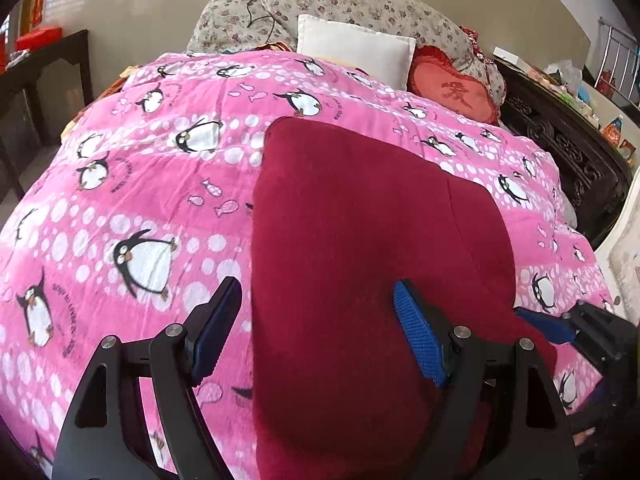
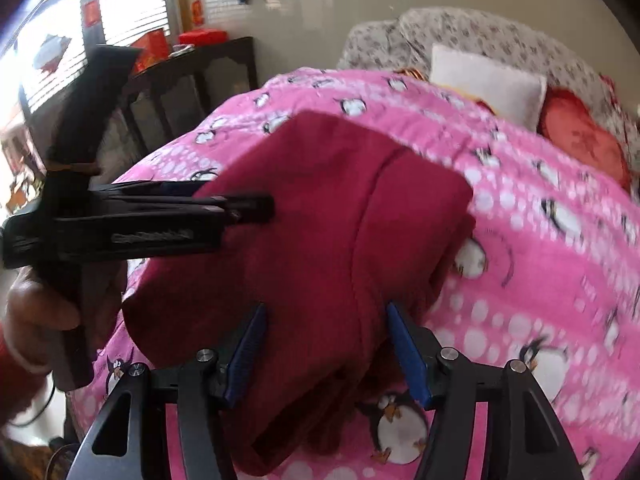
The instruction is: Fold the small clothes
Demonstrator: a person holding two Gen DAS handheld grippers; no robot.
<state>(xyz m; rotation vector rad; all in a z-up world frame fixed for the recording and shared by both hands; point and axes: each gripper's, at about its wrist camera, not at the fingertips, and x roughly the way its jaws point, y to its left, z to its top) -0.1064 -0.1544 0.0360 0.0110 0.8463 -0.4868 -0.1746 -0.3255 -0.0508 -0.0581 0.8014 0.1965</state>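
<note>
Garment (image 1: 360, 260) folded flat on quilt (image 1: 140, 180).
Left gripper (image 1: 316, 328) and right gripper (image 2: 326, 348) both hover over it, fingers spread apart.

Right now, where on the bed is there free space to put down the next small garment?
Free: the pink penguin blanket left of the dark red garment, and a narrower strip on its right toward the carved bed frame. Crowded: the head end, with the white pillow and red cushion.
</note>
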